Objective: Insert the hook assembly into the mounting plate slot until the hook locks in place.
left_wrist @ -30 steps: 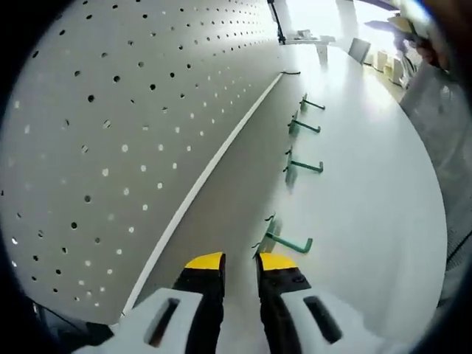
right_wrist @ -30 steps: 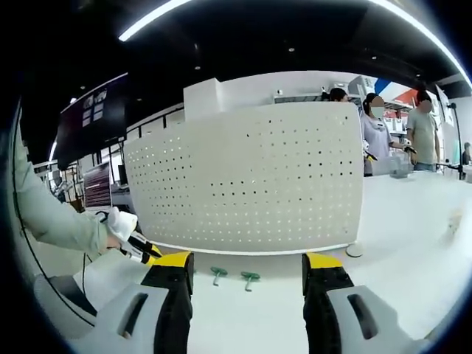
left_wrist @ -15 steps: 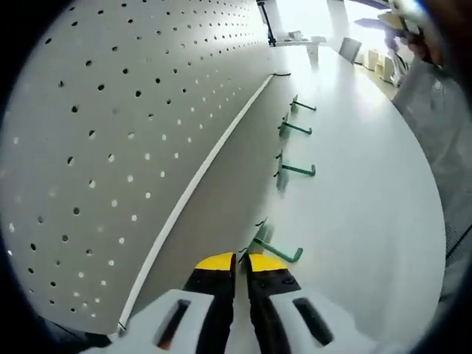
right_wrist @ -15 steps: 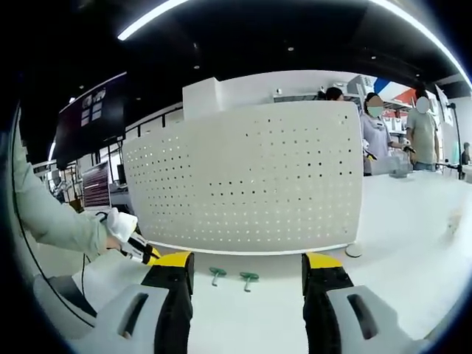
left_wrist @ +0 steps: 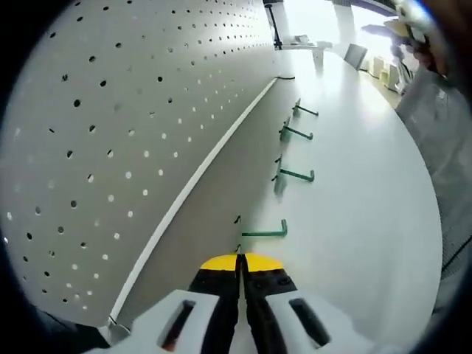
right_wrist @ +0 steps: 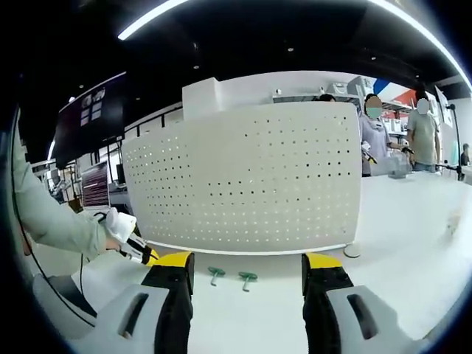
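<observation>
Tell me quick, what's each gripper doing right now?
Left gripper: shut; whether it pinches the nearest green hook cannot be told.
Right gripper: open, holding nothing, facing the white pegboard.

ceiling: dark, two long light strips [right_wrist: 151,18]
back wall: white block [right_wrist: 243,87] behind the board
left side: dark screen [right_wrist: 92,114] on a stand
table: white top [right_wrist: 413,221], running far back
far end: bright window light [left_wrist: 313,15]; people [right_wrist: 422,133] standing
</observation>
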Motion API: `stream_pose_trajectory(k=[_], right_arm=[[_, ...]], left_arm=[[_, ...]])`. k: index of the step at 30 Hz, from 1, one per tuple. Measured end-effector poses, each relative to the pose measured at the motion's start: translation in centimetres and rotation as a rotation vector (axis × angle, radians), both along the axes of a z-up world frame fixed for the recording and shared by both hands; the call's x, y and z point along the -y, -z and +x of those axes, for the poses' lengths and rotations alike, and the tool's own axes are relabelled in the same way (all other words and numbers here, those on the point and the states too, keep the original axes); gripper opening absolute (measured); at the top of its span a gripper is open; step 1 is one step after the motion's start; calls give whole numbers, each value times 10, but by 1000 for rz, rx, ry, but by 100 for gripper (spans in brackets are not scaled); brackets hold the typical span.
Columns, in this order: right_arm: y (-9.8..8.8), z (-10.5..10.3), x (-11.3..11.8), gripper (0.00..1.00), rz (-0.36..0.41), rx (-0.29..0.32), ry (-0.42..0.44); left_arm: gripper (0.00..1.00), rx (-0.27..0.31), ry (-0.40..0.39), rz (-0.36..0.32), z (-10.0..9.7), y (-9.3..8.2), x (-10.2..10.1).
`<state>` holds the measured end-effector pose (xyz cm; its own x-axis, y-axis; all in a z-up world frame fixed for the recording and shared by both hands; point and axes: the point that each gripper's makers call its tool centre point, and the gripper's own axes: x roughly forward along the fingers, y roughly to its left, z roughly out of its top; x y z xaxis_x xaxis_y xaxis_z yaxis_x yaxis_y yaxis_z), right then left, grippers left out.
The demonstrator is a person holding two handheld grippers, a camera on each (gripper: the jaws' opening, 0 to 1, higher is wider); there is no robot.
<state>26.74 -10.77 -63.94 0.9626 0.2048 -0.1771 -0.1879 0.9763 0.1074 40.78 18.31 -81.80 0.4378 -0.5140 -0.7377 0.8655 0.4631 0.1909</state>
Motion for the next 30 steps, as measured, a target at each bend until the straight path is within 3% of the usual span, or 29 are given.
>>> stream_pose_trajectory(k=[12, 20, 30], right_arm=[[-1, -1, -1, 57, -5, 3, -4], [0, -2, -1, 56, -8, 1, -4], [0, -1, 0, 56, -8, 2, -3]], left_arm=[[1, 13, -68, -78, -1, -7, 2], [1, 27, -44, -30, -4, -2, 2], [1, 21, -13, -18, -6, 0, 4]])
